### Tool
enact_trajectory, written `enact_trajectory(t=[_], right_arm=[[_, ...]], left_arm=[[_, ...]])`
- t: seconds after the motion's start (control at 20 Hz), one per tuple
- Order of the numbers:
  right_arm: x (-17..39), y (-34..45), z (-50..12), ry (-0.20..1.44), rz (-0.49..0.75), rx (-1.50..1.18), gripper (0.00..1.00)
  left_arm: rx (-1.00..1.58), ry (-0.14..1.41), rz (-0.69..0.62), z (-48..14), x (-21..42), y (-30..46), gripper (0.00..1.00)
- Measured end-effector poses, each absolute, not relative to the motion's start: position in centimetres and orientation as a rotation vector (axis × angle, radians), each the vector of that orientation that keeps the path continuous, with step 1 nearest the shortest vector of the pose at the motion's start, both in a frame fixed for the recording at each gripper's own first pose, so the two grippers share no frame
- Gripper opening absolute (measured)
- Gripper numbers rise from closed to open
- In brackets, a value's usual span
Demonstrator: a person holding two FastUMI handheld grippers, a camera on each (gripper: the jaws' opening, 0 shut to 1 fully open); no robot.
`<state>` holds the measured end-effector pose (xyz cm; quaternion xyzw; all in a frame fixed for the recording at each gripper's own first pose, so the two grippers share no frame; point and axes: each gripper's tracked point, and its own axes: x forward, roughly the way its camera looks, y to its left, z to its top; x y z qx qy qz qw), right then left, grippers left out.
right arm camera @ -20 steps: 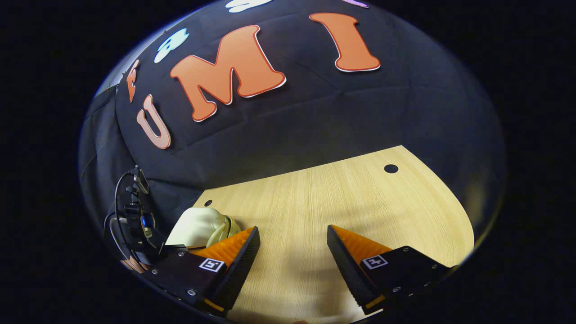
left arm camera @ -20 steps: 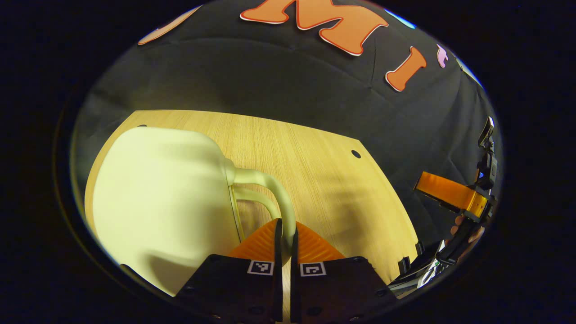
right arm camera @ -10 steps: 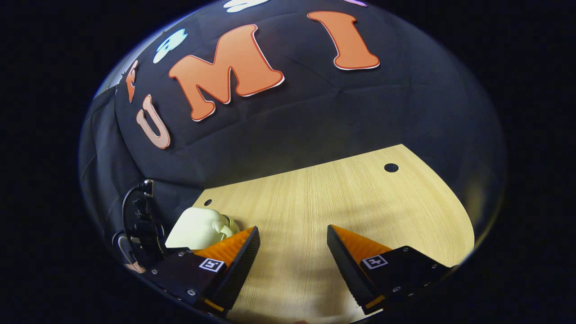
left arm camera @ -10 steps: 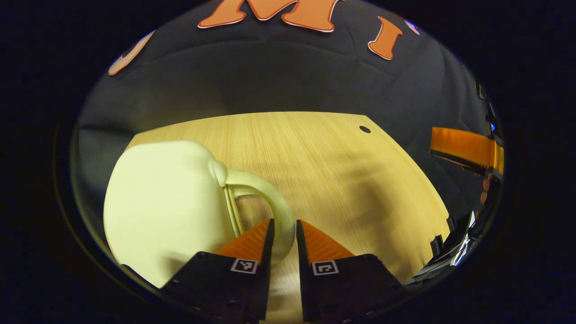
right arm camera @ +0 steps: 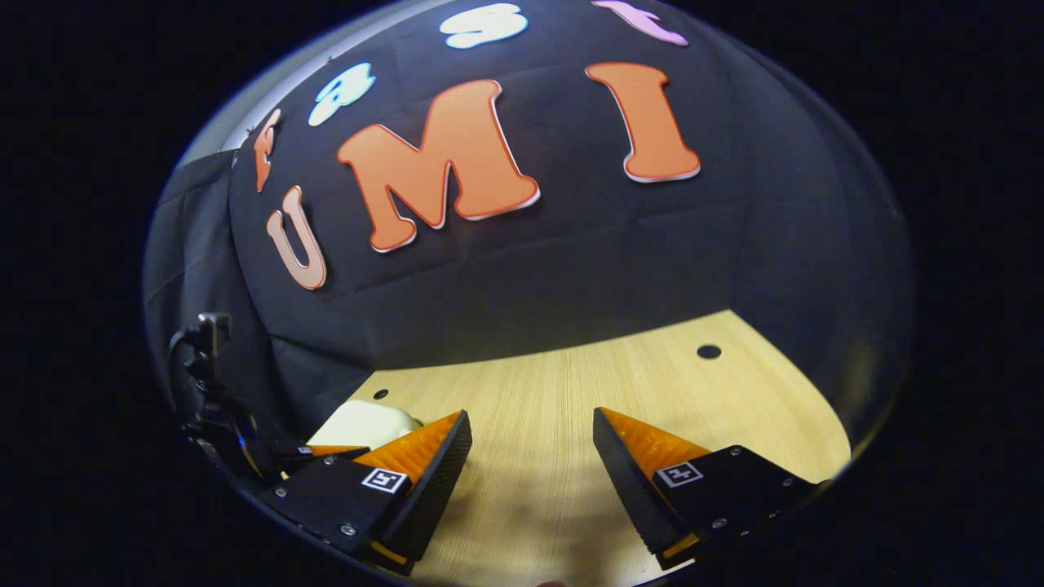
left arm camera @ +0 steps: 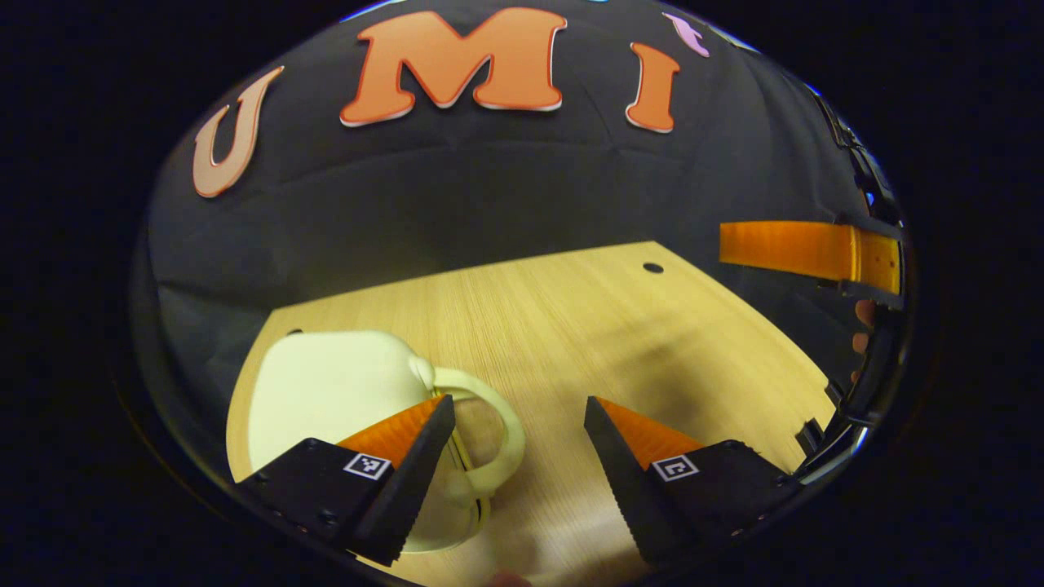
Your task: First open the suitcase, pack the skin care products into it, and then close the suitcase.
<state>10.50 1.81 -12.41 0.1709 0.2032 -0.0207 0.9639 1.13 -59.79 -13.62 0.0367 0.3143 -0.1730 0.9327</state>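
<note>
Suitcase (left arm camera: 326, 391), pale and closed, is seen in the left gripper view lying on the wooden table (left arm camera: 587, 326), low and to the left. Its looped handle (left arm camera: 489, 432) is found between the spread fingers of the left gripper (left arm camera: 514, 416), nearer the left finger; nothing is gripped.

In the right gripper view, the right gripper (right arm camera: 530, 432) is held wide and empty. The suitcase (right arm camera: 363, 424) is partly hidden, probably farther from this hand.
</note>
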Motion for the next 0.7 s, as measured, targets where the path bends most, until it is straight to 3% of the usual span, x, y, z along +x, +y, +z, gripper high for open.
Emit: enact_trajectory(t=[0.25,0.7], right_arm=[[11.1,3.1,-8.2,0.27,-0.069,0.283,0.95],[11.1,8.8,-1.0,0.035,0.042,0.058,0.95]], left_arm=[[0.044,0.345,-0.318,-3.3,3.2,-60.3,0.99],[0.056,0.09,-0.183,5.4,1.8,-54.8,0.99]])
